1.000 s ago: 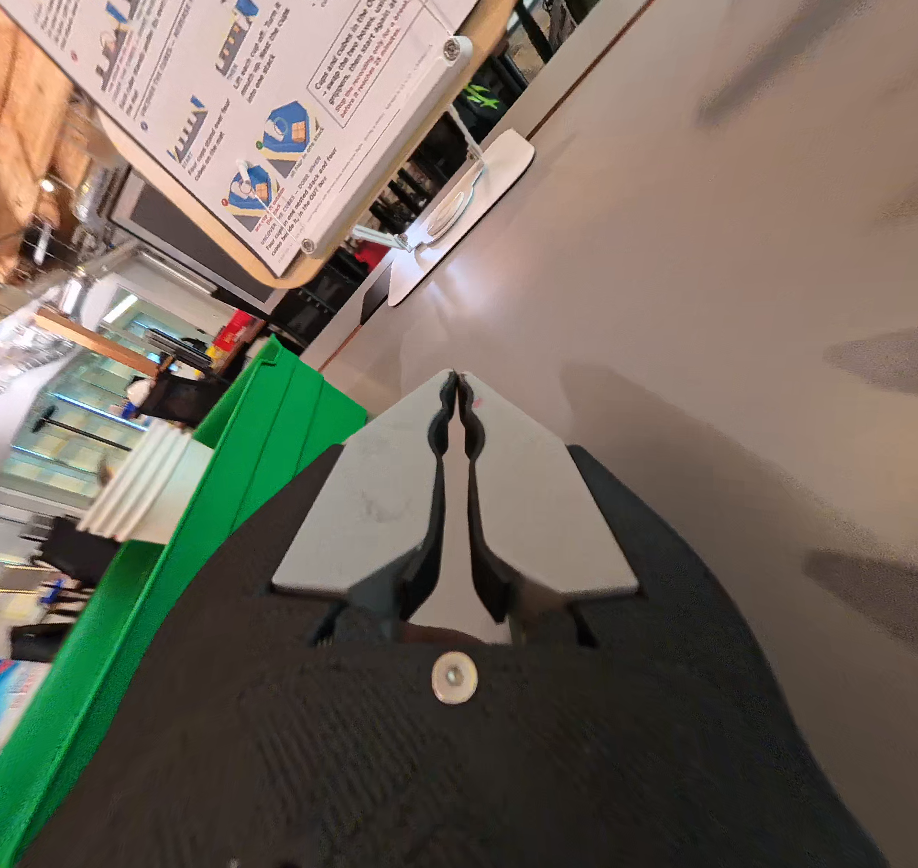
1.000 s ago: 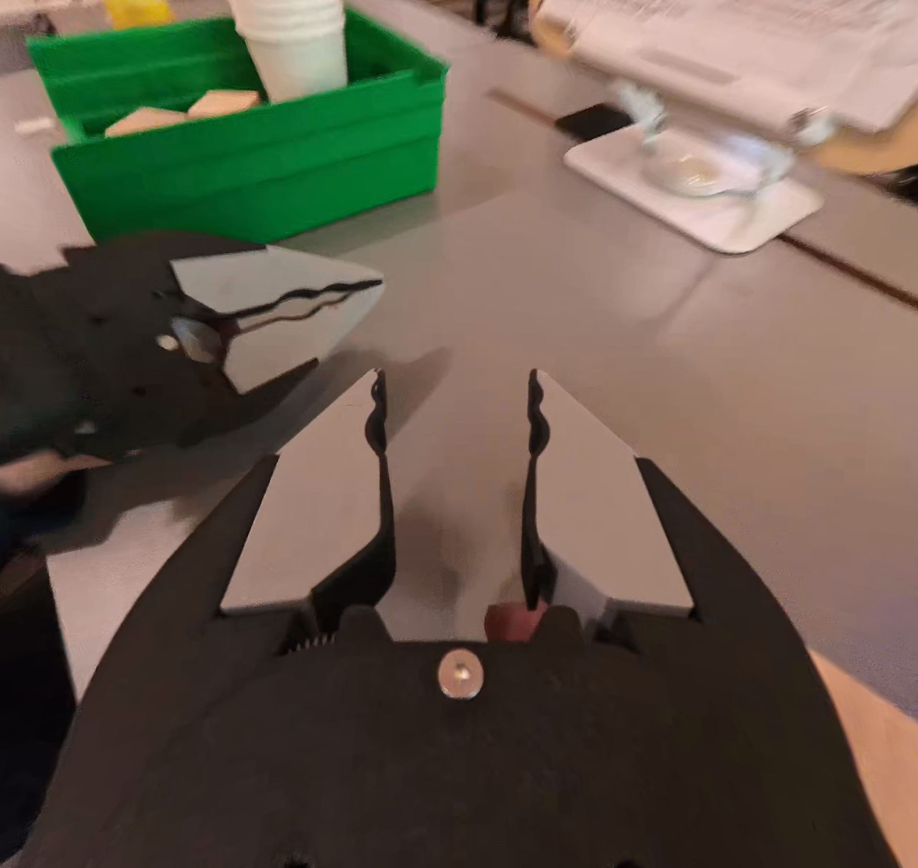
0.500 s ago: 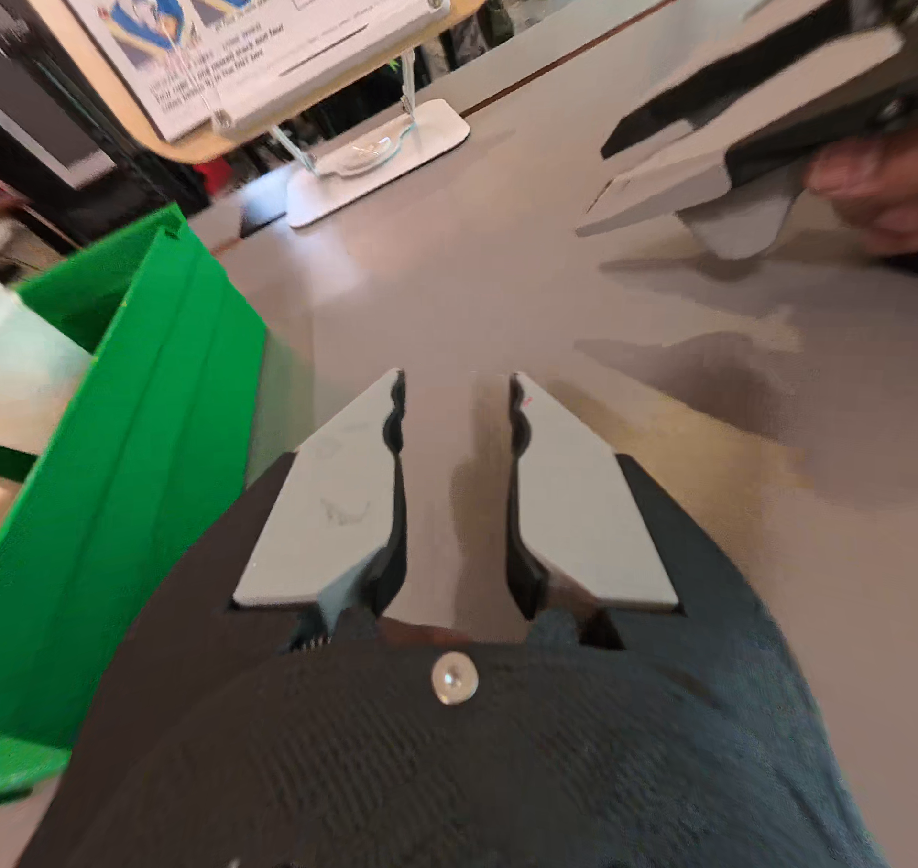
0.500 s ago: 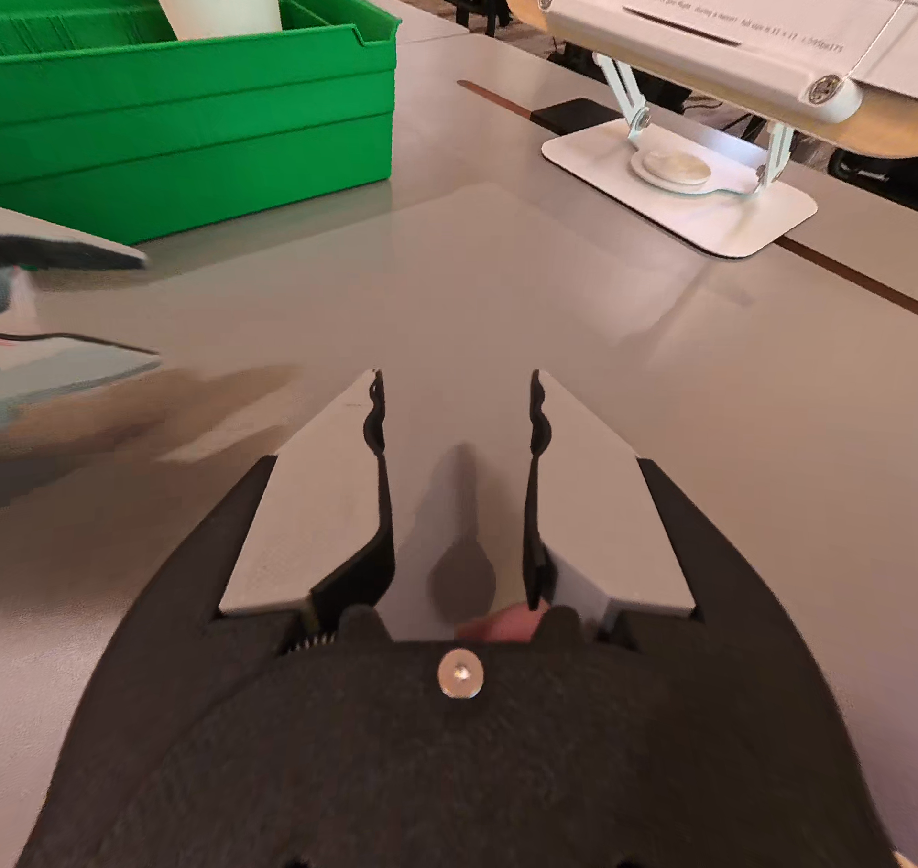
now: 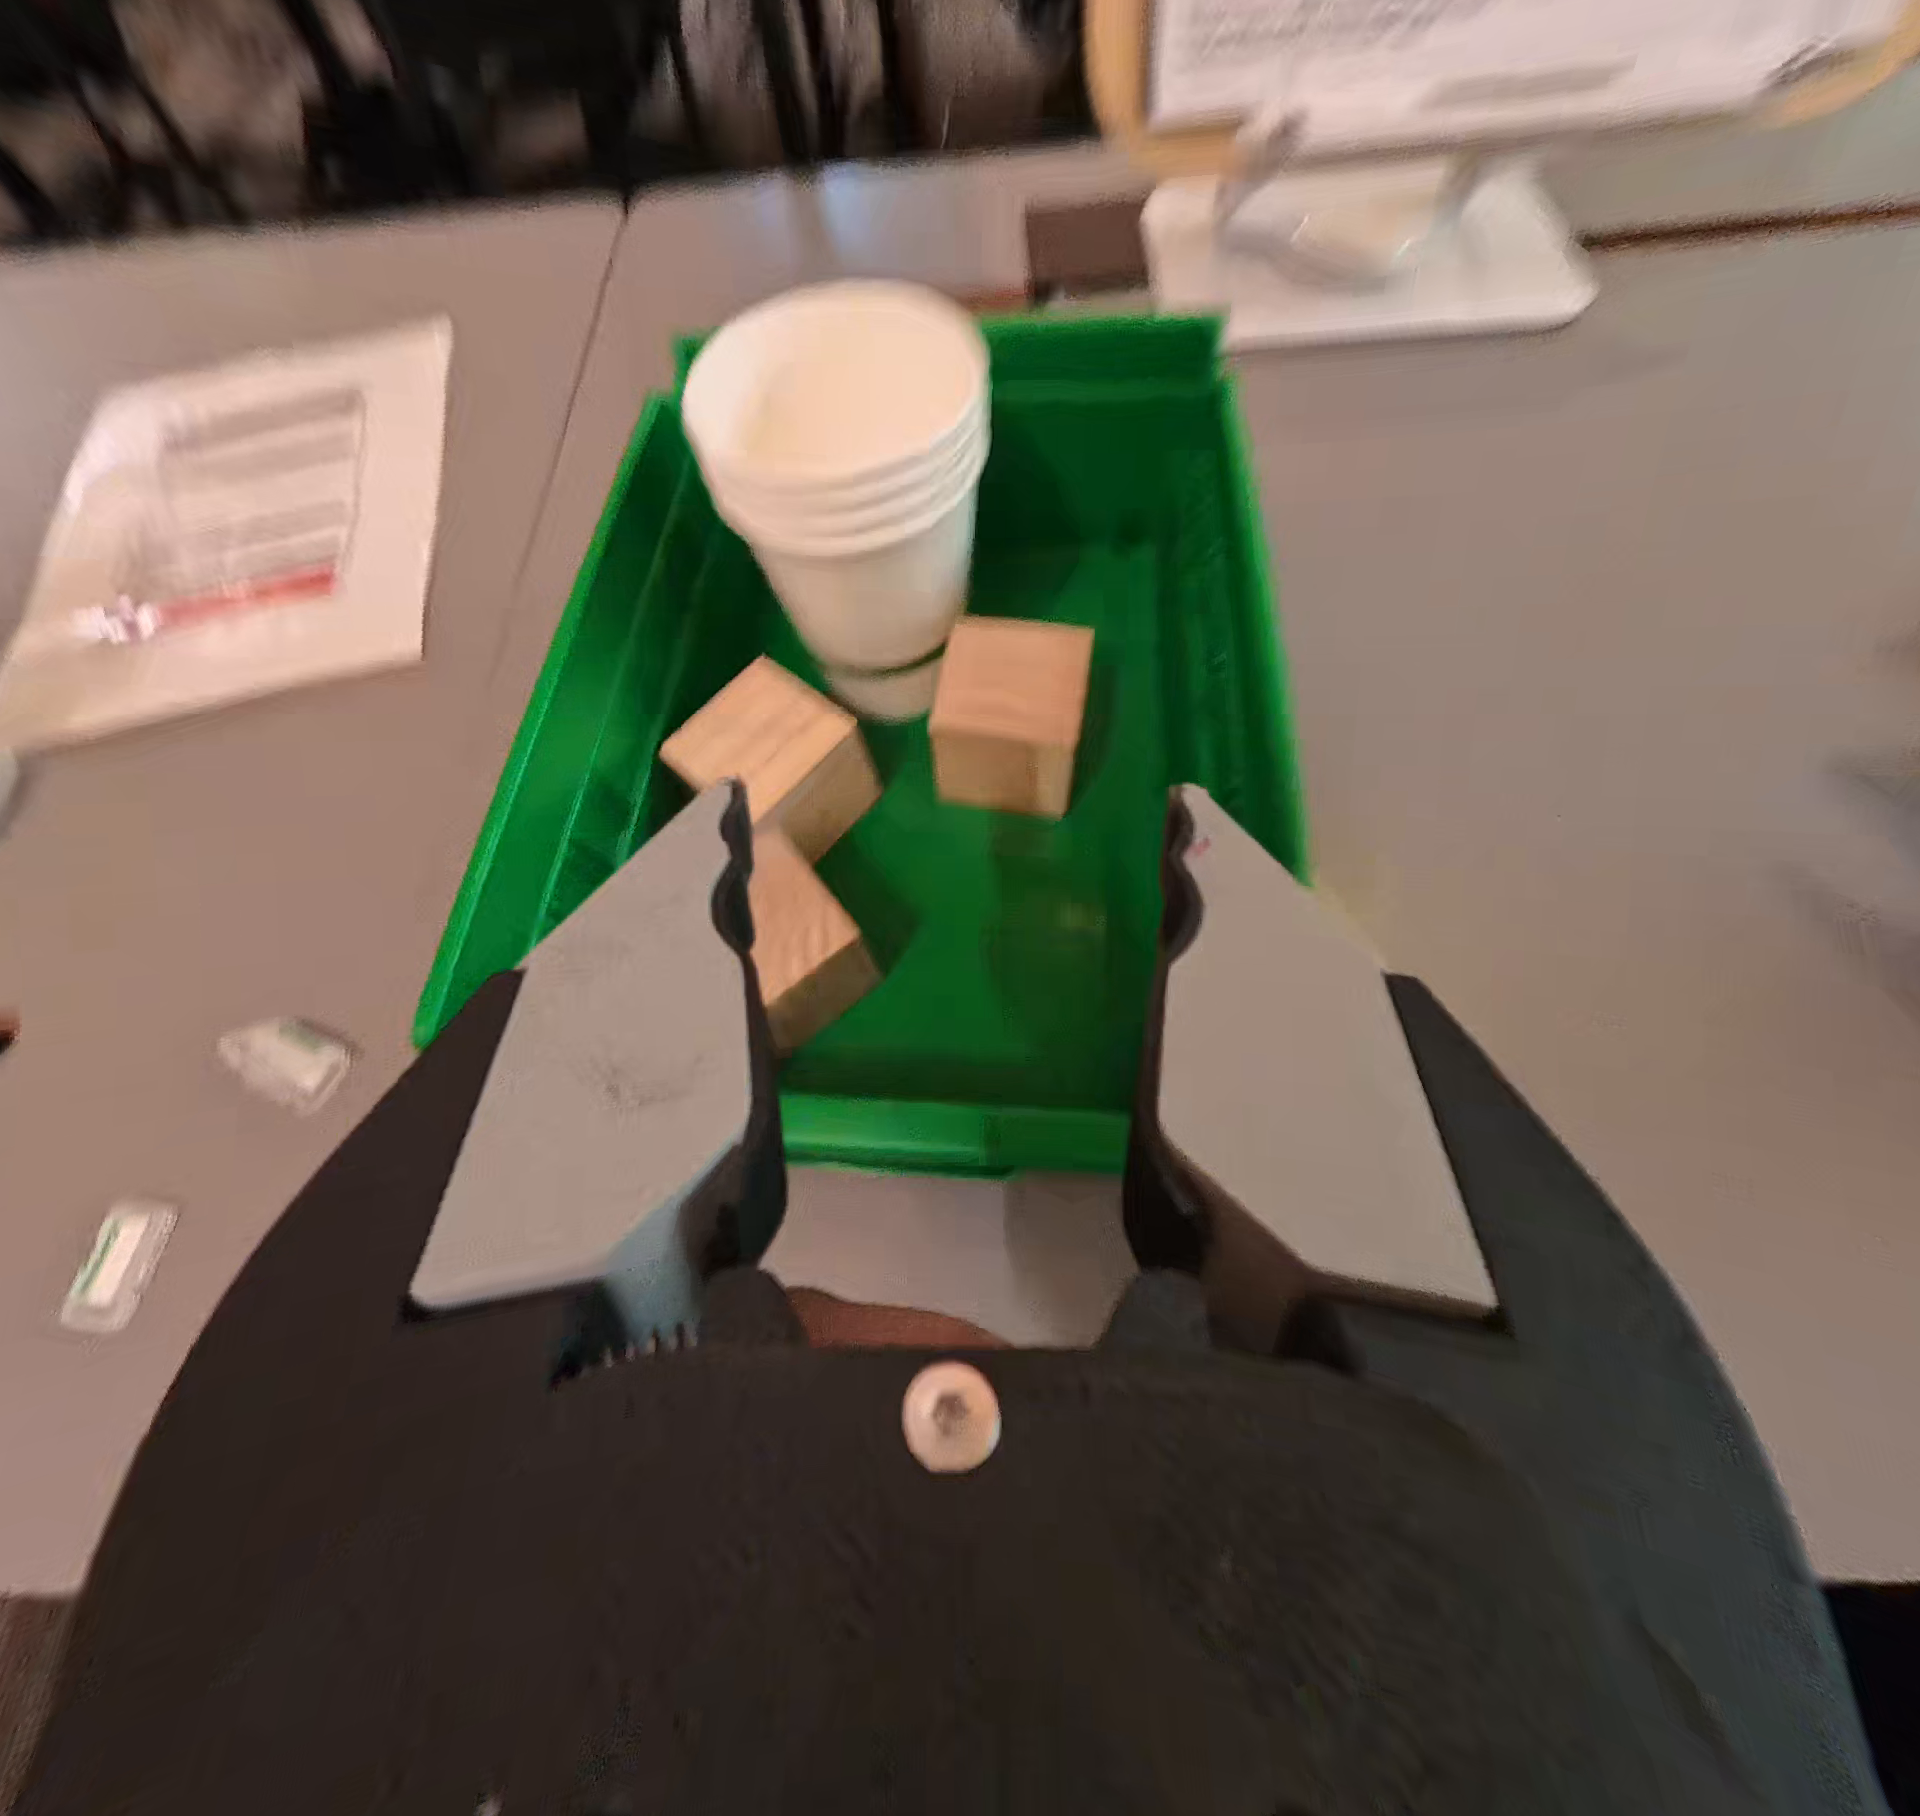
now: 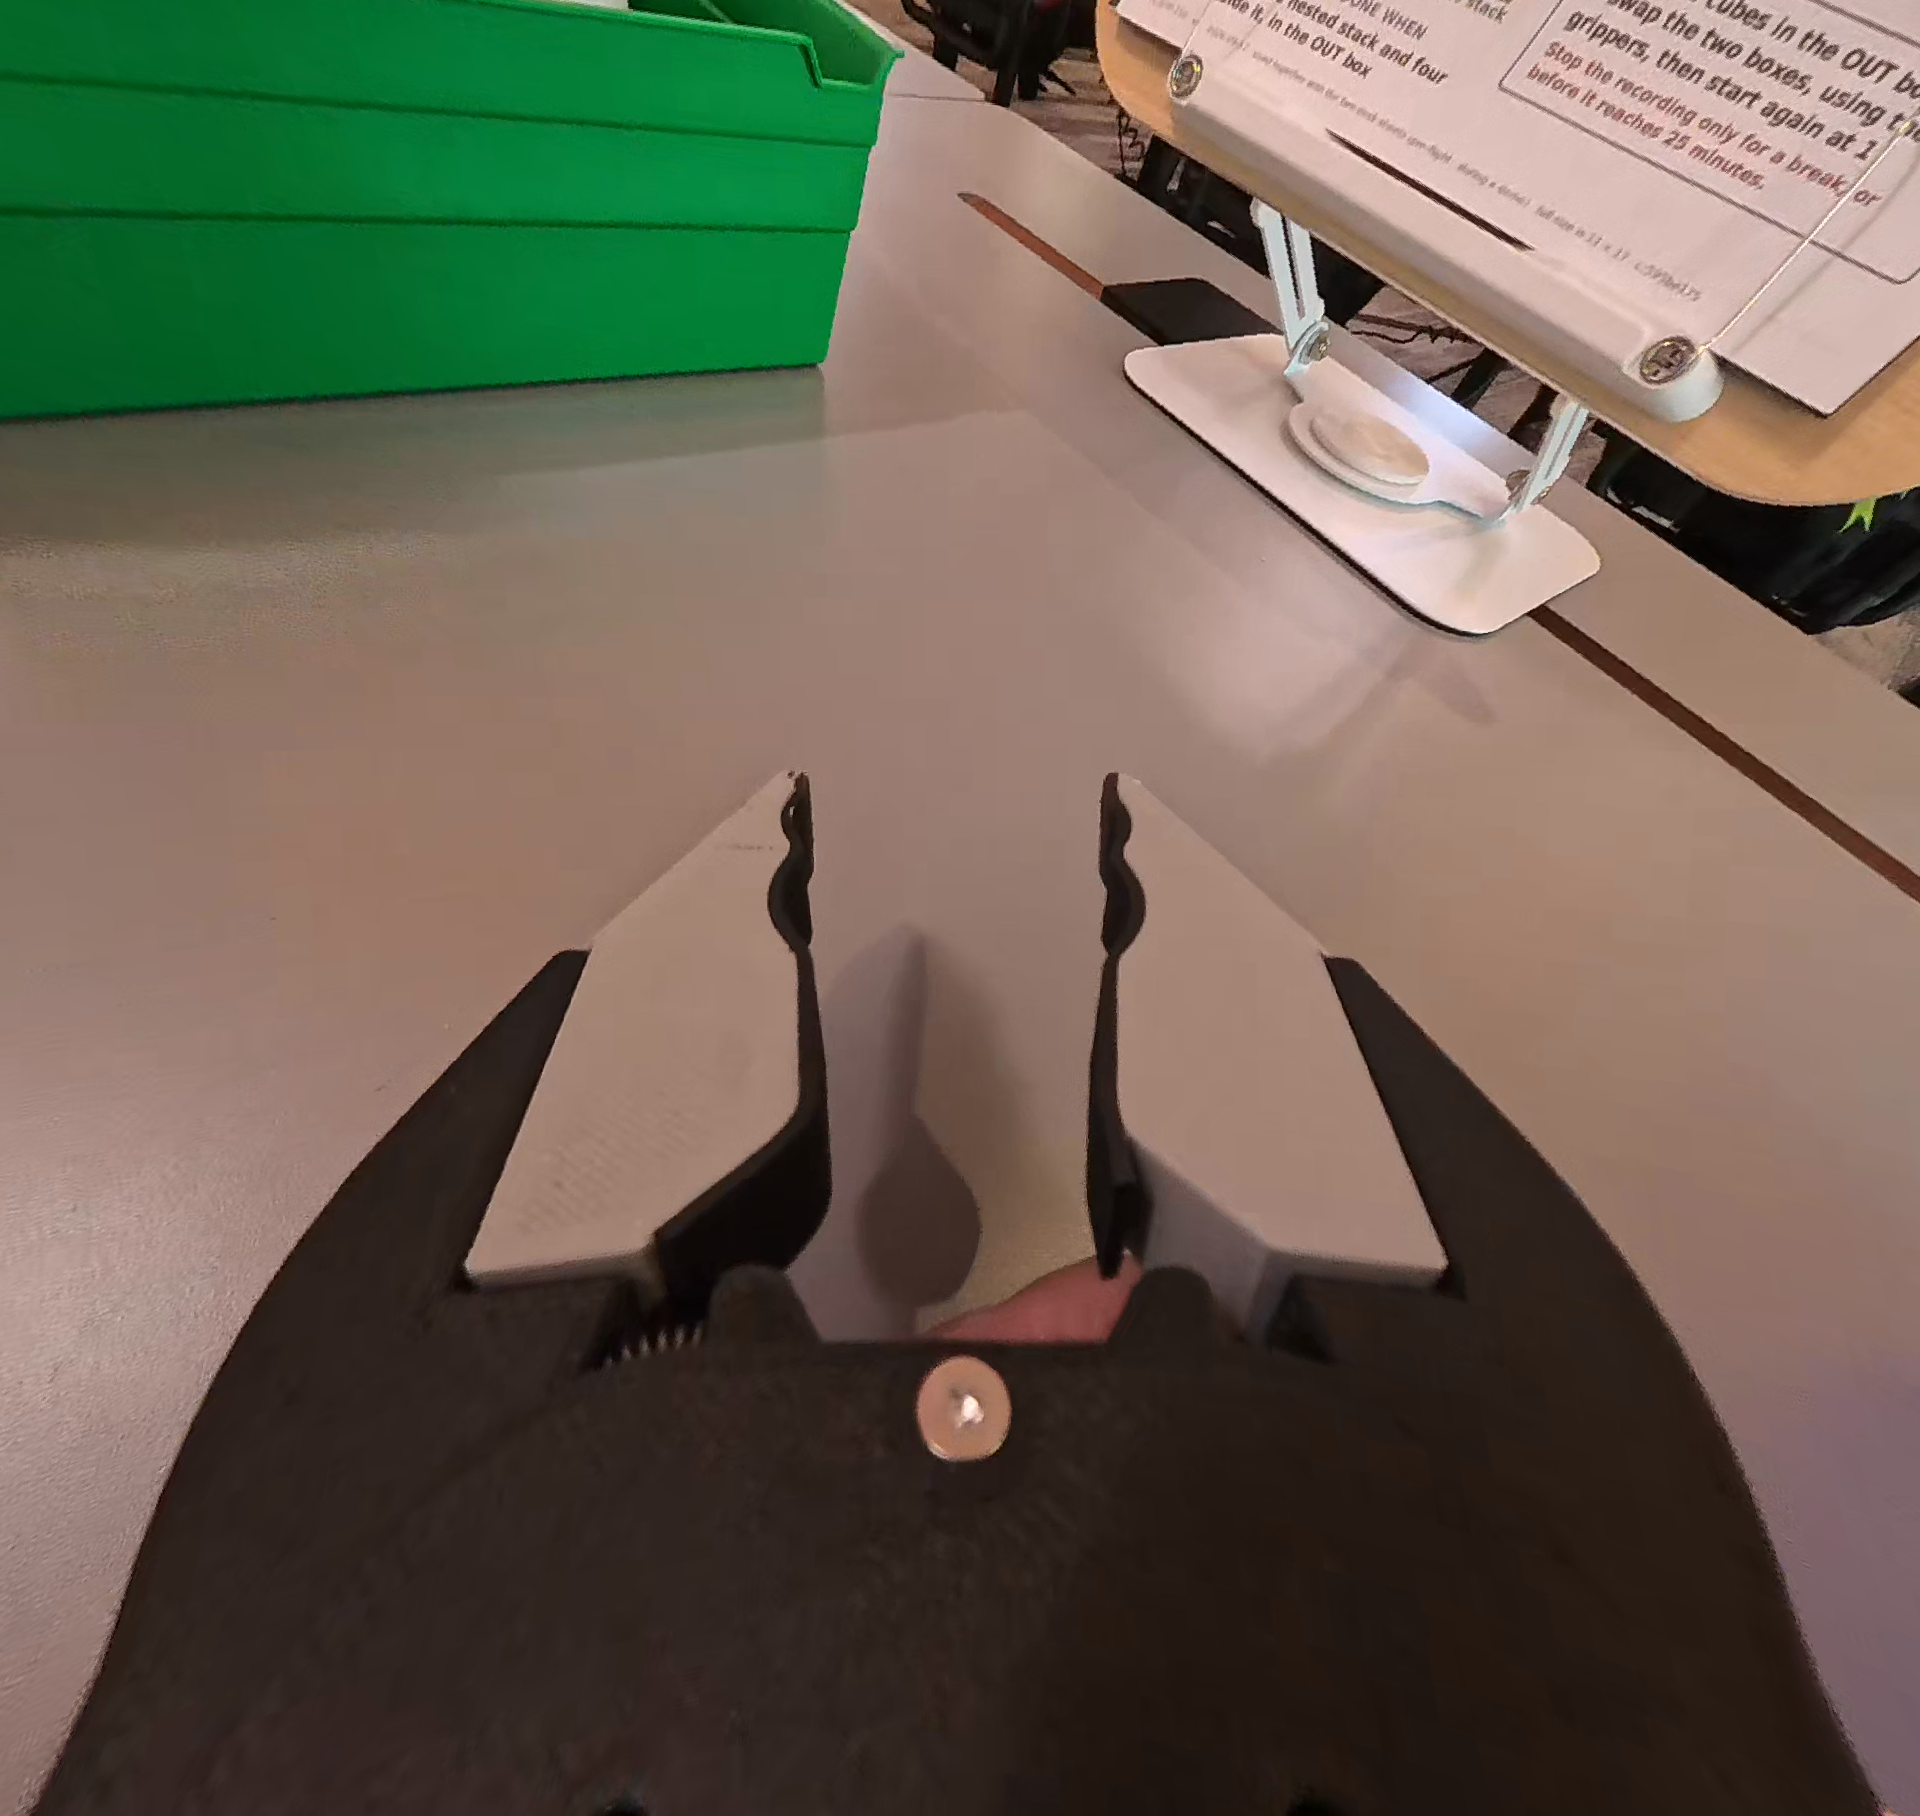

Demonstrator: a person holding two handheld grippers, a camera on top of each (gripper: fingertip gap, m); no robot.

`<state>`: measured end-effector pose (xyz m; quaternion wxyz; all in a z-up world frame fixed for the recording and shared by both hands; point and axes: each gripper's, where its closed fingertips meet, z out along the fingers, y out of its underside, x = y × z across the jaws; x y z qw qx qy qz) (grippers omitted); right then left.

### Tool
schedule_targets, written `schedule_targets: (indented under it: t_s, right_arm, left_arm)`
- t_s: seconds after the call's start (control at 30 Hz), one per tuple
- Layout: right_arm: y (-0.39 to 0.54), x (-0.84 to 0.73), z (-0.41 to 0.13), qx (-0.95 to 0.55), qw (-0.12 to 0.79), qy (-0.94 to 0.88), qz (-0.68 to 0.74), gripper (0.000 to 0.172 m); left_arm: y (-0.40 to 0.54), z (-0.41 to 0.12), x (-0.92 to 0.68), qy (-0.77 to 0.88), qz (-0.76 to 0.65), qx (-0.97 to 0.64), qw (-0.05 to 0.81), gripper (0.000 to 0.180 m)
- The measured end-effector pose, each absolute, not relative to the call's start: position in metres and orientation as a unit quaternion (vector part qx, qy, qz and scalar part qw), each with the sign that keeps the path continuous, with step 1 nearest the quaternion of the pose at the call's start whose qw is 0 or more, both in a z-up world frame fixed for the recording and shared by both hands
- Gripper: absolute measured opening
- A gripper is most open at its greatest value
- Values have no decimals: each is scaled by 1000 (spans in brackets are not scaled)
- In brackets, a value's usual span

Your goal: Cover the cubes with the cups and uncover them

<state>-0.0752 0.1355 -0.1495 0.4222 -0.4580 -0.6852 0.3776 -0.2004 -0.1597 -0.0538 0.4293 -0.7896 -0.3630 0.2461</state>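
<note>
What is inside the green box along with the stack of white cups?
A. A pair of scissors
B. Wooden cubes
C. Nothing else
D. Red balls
B: in the left wrist view, pale wooden cubes lie on the floor of the green box, beside the stack of white cups.

Office-like workroom: grey tables [image 6: 1039, 571], instruction sheet on stand [image 6: 1558, 104], dark chairs [image 5: 416, 52] behind.

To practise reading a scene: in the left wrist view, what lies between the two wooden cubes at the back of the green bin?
The foot of the white cup stack stands between the left cube and right cube in the green bin.
</note>
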Motion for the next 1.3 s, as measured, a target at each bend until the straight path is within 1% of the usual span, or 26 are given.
schedule_targets:
  t_s: [0.07, 0.13, 0.33, 0.47, 0.53, 0.57, 0.67, 0.8, 0.9, 1.03, 1.07, 1.17, 1.27, 1.3]
  right_arm:
    - [135, -76, -152, -461, 418, -689, 372, 54]
    - [136, -77, -154, -464, 414, -691, 370, 54]
    - [140, -76, -149, -467, 419, -678, 383, 54]
    - [142, -76, -148, -469, 420, -674, 386, 54]
    - [143, -76, -147, -466, 426, -674, 384, 53]
    - [143, -75, -147, -464, 429, -674, 383, 53]
    - [142, -75, -146, -455, 441, -678, 372, 53]
    - [139, -74, -147, -440, 454, -687, 358, 53]
    - [138, -74, -146, -433, 461, -689, 353, 52]
    - [138, -73, -146, -430, 465, -690, 352, 52]
    - [138, -73, -145, -431, 464, -689, 352, 52]
    - [138, -74, -146, -432, 463, -689, 352, 52]
    - [138, -74, -146, -432, 464, -689, 351, 52]
    - [138, -74, -146, -431, 465, -689, 351, 52]
  left_arm:
    - [-173, -81, -215, -385, 217, -813, 378, 80]
    - [-186, -104, -228, -397, 221, -828, 329, 80]
    - [-196, -159, -247, -417, 202, -856, 228, 73]
    - [-202, -164, -261, -405, 256, -859, 183, 72]
    - [-206, -165, -266, -394, 280, -859, 167, 67]
    - [-208, -165, -269, -395, 288, -857, 166, 66]
    - [-208, -166, -269, -400, 283, -856, 163, 70]
    - [-212, -166, -266, -404, 267, -861, 157, 69]
    - [-217, -167, -262, -407, 248, -866, 155, 76]
    - [-224, -176, -247, -396, 210, -888, 105, 73]
    - [-227, -176, -248, -401, 212, -885, 106, 74]
    - [-224, -178, -248, -423, 186, -876, 138, 66]
    - [-215, -178, -253, -456, 157, -855, 191, 79]
    - [-213, -178, -255, -465, 153, -847, 206, 79]
